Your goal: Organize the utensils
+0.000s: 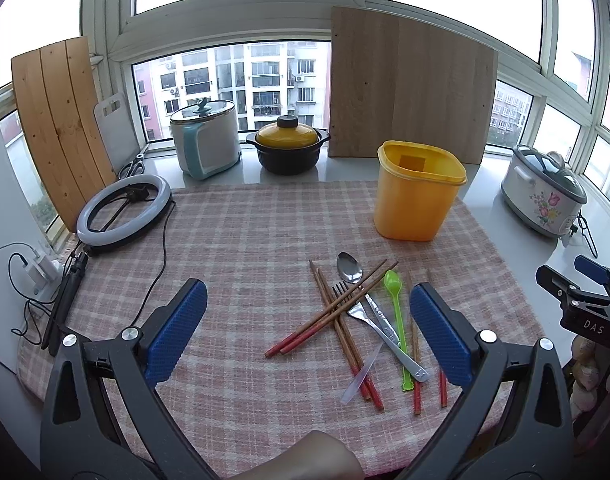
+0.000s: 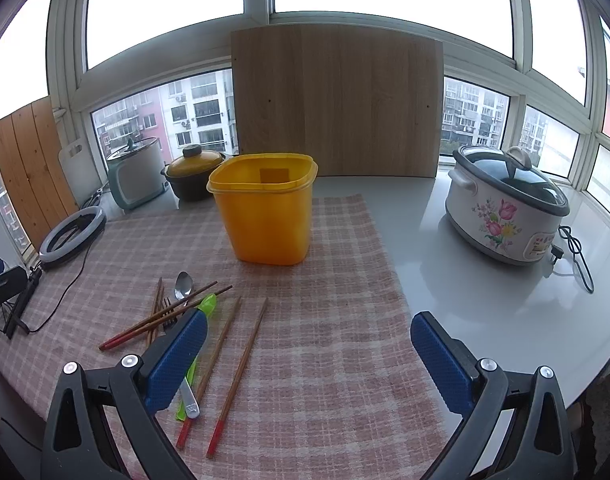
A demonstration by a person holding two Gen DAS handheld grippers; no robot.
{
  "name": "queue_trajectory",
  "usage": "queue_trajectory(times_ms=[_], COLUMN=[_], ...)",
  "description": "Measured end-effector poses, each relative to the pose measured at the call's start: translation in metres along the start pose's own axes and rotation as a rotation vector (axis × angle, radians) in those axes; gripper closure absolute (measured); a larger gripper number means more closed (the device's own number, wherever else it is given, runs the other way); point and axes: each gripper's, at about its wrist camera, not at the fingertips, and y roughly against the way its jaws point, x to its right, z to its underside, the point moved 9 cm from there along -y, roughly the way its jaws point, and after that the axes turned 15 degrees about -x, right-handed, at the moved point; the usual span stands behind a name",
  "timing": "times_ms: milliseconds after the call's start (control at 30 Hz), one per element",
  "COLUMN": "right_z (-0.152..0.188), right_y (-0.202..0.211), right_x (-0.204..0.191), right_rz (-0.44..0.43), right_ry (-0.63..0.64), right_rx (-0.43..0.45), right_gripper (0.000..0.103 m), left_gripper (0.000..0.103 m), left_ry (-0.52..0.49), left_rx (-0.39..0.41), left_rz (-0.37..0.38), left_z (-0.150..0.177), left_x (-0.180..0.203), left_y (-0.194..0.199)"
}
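Where crossed, chopsticks (image 1: 325,316) brown, red-tipped.

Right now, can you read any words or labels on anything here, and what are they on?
"DAS": on the black body of the right hand-held gripper, seen from the left wrist view.
Label on the floral cooker: too small to read.
Engraving on the metal spoon handle: too blurred to read.
Nothing else carries text.

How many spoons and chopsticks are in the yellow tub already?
None that I can see. The yellow tub looks empty. Both tools, left and right, are open and hold nothing. The chopsticks, metal spoon, fork and green spoon lie on the cloth.
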Motion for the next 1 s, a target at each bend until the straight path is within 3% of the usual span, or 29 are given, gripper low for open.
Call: queue_trajectory(times_ms=[1000], right_z=[0.002], right_y=[-0.011], right_x=[-0.011], right_rz=[-0.021], right_ry=[0.012], right_rx=[-0.028], right_gripper=[0.002], left_gripper=[0.000], left_ry=[0.011], left_rx=[-0.019], left_rz=[0.003], left_z=[0.004], left_x=[-0.001], left_y=[-0.012])
